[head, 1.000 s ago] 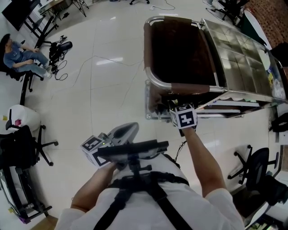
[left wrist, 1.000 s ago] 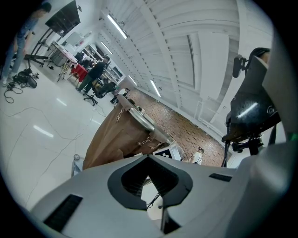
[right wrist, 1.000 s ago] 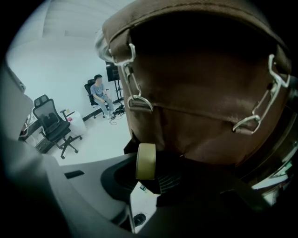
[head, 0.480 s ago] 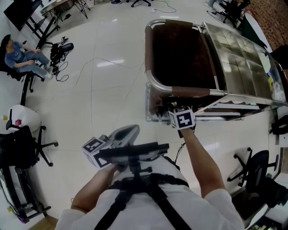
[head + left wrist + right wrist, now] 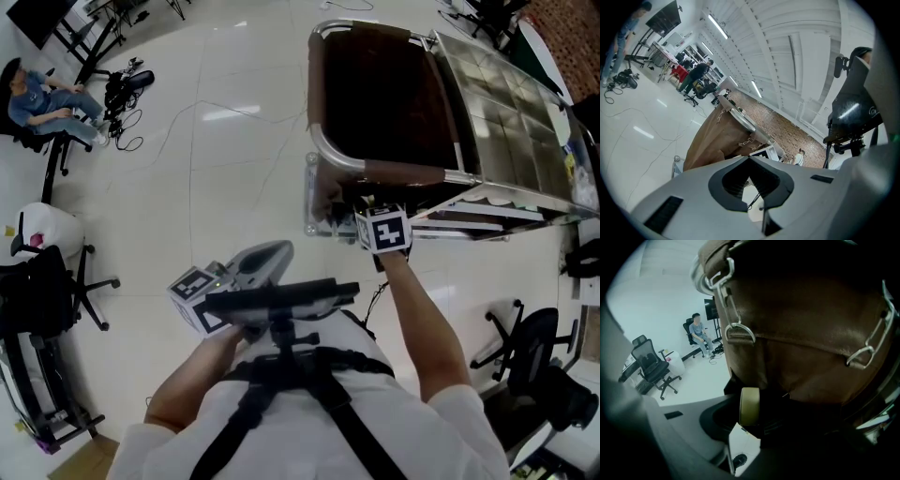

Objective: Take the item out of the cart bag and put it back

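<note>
The brown cart bag (image 5: 375, 94) hangs open in its chrome frame ahead of me; its side fills the right gripper view (image 5: 801, 333). My right gripper (image 5: 364, 206) reaches low at the bag's near end, its marker cube just below the rim. A beige tape roll (image 5: 750, 406) stands on edge between its jaws, which are opening; its far jaw is lost in shadow. My left gripper (image 5: 274, 253) is held close to my chest, pointing towards the cart (image 5: 712, 140), shut with nothing in it (image 5: 750, 159).
A metal mesh panel (image 5: 506, 103) adjoins the bag on the right. Office chairs stand at the left (image 5: 47, 300) and right (image 5: 534, 347). A seated person (image 5: 42, 94) and cables (image 5: 127, 94) are at the far left, with a white bin (image 5: 42, 234) nearer.
The right gripper has edged slightly closer under the bag's near rim. The left gripper has stayed at my chest.
</note>
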